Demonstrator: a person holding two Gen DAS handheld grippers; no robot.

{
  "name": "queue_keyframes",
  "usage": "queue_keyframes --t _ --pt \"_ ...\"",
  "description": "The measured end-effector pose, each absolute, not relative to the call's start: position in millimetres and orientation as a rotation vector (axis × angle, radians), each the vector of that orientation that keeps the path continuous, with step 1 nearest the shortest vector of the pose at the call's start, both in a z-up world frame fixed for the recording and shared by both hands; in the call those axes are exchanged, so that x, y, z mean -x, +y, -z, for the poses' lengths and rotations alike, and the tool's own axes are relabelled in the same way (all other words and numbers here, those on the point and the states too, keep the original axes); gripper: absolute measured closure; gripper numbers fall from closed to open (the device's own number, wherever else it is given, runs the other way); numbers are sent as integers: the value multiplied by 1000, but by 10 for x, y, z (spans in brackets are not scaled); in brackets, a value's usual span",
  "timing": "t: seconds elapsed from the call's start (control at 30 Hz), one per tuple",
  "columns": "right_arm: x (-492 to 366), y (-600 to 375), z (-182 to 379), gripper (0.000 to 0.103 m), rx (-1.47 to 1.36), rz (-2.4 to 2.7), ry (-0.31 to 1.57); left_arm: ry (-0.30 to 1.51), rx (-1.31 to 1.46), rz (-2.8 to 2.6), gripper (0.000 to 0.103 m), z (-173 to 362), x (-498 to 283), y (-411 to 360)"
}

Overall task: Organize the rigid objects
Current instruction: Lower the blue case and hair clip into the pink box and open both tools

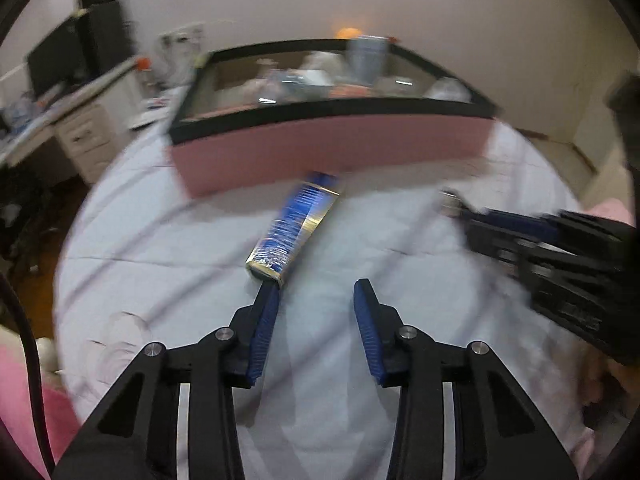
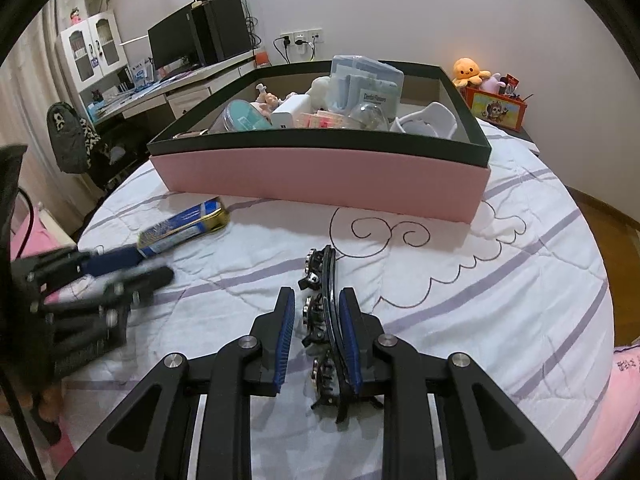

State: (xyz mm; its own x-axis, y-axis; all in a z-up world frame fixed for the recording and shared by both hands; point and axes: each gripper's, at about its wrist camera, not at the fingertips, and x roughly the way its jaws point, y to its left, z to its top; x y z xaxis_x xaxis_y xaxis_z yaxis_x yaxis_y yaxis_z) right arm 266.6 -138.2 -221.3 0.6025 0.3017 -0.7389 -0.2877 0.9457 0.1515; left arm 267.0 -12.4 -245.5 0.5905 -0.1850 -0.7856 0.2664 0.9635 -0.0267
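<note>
The hair clip (image 2: 326, 320) sat pinched in my right tool (image 2: 318, 300), in front of the pink box (image 2: 320, 176) on the quilted bed (image 2: 500, 280). The blue tin (image 1: 294, 226) lay just before that box; my left tool (image 1: 316, 292) held nothing, jaws parted, one finger tip at the tin's near end. I judged the clip's narrow, lopsided hold might slip in the lift. The box's tall front wall stood in the way, and the clutter inside left little room.
</note>
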Motion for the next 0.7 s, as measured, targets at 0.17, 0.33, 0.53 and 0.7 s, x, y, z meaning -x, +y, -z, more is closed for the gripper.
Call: queue_keyframes --t 0.17,0.33,0.53,0.7 --pt "-2620 -1406 2224 80 -24 -339 860 881 -105 177 50 2460 -2744 -111" --pt "-2604 -1422 2248 80 -26 -339 864 896 -45 134 47 2497 -2984 5" --pt "-2692 -1374 2264 80 -29 -342 876 886 -97 179 74 2510 -3093 -167" --pt "-2699 -1344 2268 80 -21 -347 878 872 -60 191 83 2487 -2953 -212"
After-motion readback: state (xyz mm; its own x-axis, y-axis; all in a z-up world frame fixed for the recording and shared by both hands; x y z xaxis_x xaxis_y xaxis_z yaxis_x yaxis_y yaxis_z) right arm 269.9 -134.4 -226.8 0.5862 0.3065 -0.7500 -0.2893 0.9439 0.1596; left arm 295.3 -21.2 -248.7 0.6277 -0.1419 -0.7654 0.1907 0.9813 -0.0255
